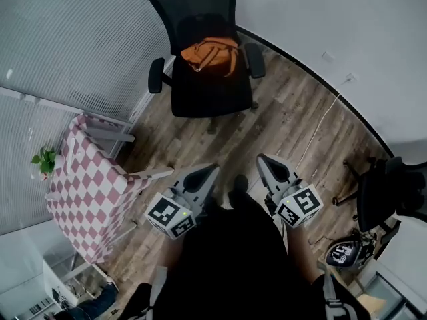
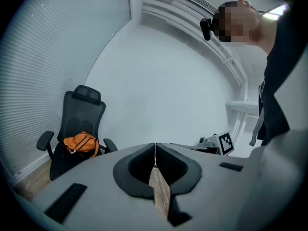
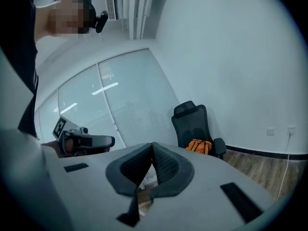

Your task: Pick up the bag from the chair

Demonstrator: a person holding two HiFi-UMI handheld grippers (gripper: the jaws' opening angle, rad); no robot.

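Note:
An orange bag (image 1: 210, 54) lies on the seat of a black office chair (image 1: 207, 85) at the top of the head view. The bag (image 2: 82, 142) and chair (image 2: 77, 129) show far off at the left of the left gripper view. In the right gripper view the bag (image 3: 199, 146) rests on the chair (image 3: 192, 124) against the wall. My left gripper (image 1: 212, 170) and right gripper (image 1: 260, 159) are held low near my body, well short of the chair. Both stand shut with nothing between the jaws (image 2: 155, 146) (image 3: 153, 146).
A table with a pink-and-white checked cloth (image 1: 90, 185) stands at the left beside the blinds, with a small plant (image 1: 44, 160). A second black chair (image 1: 390, 192) and a black helmet-like object (image 1: 343, 252) are at the right. A white cable (image 1: 320, 125) runs across the wooden floor.

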